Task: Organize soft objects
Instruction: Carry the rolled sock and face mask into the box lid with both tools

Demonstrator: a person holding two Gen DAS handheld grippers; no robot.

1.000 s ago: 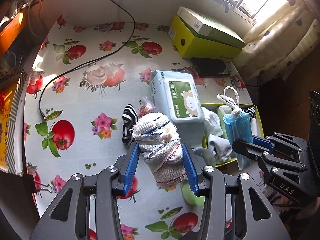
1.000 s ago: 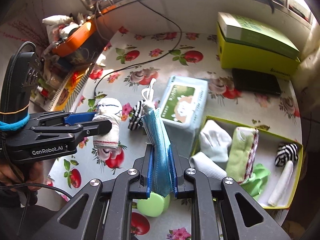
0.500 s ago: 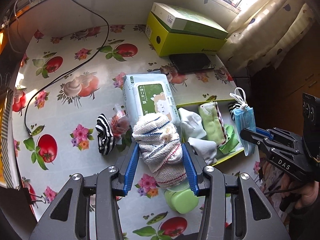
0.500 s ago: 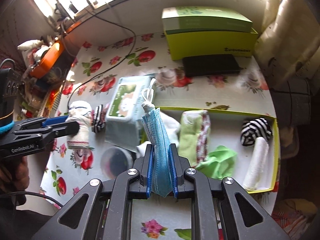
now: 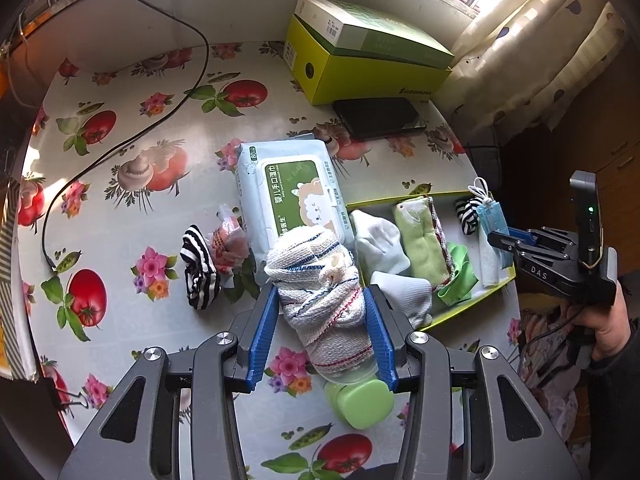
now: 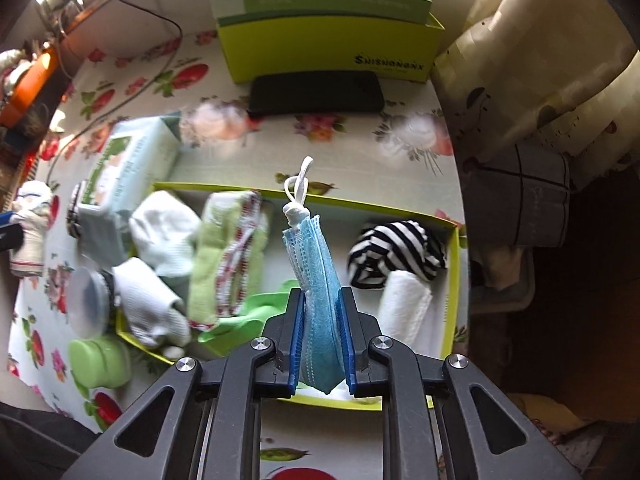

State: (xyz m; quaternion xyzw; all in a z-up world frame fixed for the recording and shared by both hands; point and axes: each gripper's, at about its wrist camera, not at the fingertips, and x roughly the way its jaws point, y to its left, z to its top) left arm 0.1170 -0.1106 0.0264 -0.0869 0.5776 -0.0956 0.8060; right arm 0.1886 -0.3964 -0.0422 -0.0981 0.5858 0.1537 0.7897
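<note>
My left gripper (image 5: 320, 300) is shut on a rolled white striped cloth (image 5: 320, 276) and holds it above the table, just left of the yellow-green tray (image 5: 404, 196). My right gripper (image 6: 322, 300) is shut on a folded blue face mask (image 6: 316, 268) with white loops and holds it over the tray's (image 6: 454, 280) middle gap. The tray holds white socks (image 6: 160, 232), a green towel (image 6: 224, 256), a striped sock (image 6: 396, 256) and a white roll (image 6: 404, 312). A second striped sock (image 5: 198, 268) lies on the table.
A wet-wipes pack (image 5: 288, 196) lies left of the tray. A green jar (image 5: 360, 400) stands under my left gripper. A yellow-green box (image 5: 360, 64) and a black phone (image 5: 380, 116) sit at the back. A black cable (image 5: 120, 144) crosses the left side.
My right gripper has carried the mask rightward until it hangs over the tray. My left gripper with the cloth has shifted right toward the tray's left end.
</note>
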